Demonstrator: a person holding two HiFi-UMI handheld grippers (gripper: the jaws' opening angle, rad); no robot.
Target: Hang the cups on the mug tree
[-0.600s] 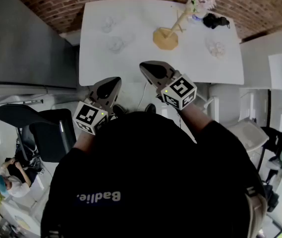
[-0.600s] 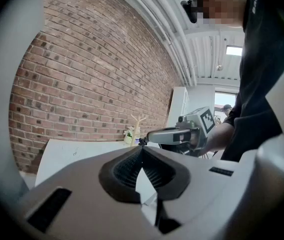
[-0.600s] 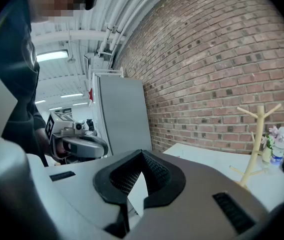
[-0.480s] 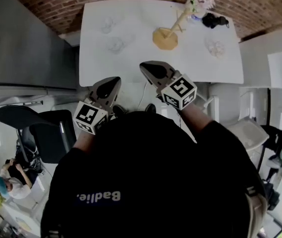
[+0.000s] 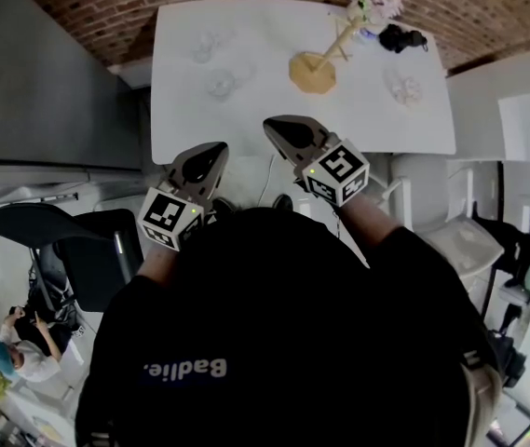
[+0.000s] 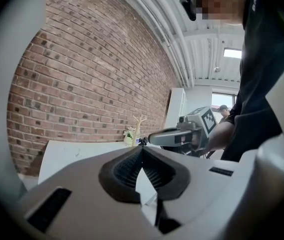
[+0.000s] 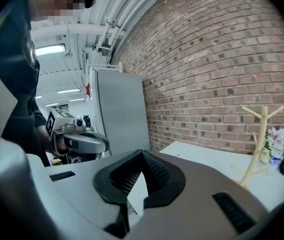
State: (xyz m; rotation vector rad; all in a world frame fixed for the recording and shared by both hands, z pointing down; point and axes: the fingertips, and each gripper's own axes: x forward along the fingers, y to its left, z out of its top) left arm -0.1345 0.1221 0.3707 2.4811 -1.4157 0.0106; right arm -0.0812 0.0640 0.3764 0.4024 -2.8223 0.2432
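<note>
While the left gripper (image 5: 214,151) and right gripper (image 5: 271,125) were closed and empty, we found the cups (image 5: 218,84) (on the table (image 5: 274,26)) not yet on the mug tree (image 5: 323,59).

Open-plan office or lab — brick wall (image 6: 82,84), ceiling pipes (image 6: 156,29), white table (image 5: 265,119), office chair (image 5: 88,240)
</note>
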